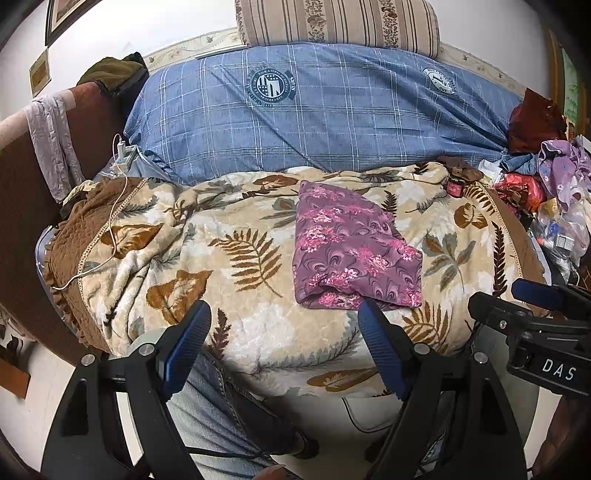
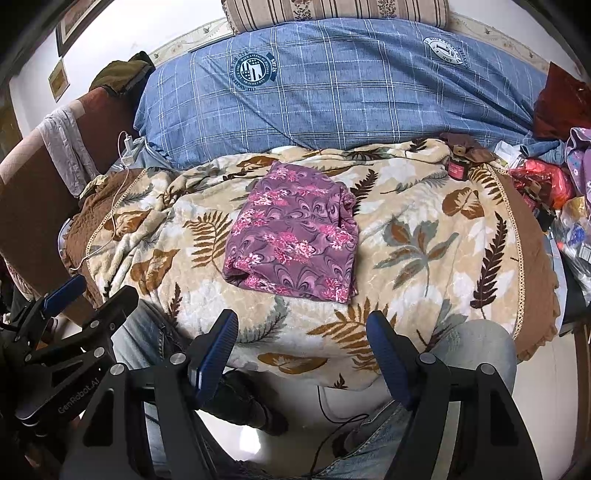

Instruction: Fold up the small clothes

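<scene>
A: Start at the fingers. What are they doing?

B: The left gripper (image 1: 284,314) has its blue pads spread wide with nothing between them; the right pad's tip sits just at the near hem of the purple floral garment (image 1: 354,251), though I cannot tell whether it touches. The right gripper (image 2: 301,325) is likewise wide apart and holds nothing, hanging short of the cloth's near edge.

A: And the garment itself?

B: It lies folded into a rough rectangle on the leaf-patterned blanket (image 2: 424,240), about the middle of it, with a soft bulge along its near fold.

A: What's around it?

B: Behind, a blue plaid duvet (image 2: 332,96) is heaped up, with a striped bolster (image 1: 336,22) above that. A small red jar (image 2: 458,168) stands at the blanket's far right, next to a jumble of bags and cloth (image 1: 546,192). A white charging cable (image 1: 110,229) trails down the blanket's left side.

A: Room to move?

B: Bare blanket lies on both sides of the garment. The blanket's near edge drops off just under the grippers, over the person's jeans-clad knees (image 2: 476,343).

A: Pose?

B: Both grippers are held side by side at the near edge, pointing forward over the bed.
</scene>
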Motion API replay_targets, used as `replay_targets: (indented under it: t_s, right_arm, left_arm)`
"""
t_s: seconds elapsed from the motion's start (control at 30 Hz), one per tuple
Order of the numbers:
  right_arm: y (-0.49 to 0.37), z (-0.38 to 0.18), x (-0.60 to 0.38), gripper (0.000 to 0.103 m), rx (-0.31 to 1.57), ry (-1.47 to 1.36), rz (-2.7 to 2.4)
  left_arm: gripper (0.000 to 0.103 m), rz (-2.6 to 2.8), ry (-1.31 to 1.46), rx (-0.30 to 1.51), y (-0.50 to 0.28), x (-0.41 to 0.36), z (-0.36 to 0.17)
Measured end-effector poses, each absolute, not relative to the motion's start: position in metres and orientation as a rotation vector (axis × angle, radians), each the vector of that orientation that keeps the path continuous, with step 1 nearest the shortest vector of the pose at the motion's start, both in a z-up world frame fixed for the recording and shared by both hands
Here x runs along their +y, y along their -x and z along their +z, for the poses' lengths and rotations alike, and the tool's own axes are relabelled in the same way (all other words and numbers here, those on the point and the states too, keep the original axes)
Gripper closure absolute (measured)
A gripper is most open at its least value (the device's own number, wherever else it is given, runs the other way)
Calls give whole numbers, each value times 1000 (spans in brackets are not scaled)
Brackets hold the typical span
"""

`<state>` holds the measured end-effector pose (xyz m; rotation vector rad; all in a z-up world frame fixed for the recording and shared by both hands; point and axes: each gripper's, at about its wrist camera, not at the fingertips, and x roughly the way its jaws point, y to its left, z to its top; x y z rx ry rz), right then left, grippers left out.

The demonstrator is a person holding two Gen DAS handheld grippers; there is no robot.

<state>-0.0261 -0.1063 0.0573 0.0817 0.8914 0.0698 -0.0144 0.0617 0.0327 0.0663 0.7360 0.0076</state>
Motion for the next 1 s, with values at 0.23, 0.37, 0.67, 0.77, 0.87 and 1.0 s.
replay_targets:
  t_s: [0.23, 0.37, 0.67, 0.77, 0.87, 1.0]
  right_arm:
    - [23, 52, -106, 29, 904, -87, 70]
    - [20, 50, -108, 29, 912, -97, 69]
    - [17, 47, -107, 29, 922, -98, 67]
    - [15, 46, -105, 29, 925, -95, 71]
    - [13, 45, -105, 29, 927, -95, 73]
    - [9, 44, -107, 29, 923, -110, 77]
  left_arm:
    - [21, 8, -69, 744, 14, 61, 28]
    - [21, 13, -66, 749, 14, 61, 26]
    - [21, 13, -60, 764, 9, 63, 24]
    - [21, 13, -62, 762, 7, 64, 24]
    - [21, 4, -60, 767, 4, 64, 23]
    - [21, -60, -50, 770, -4, 63, 23]
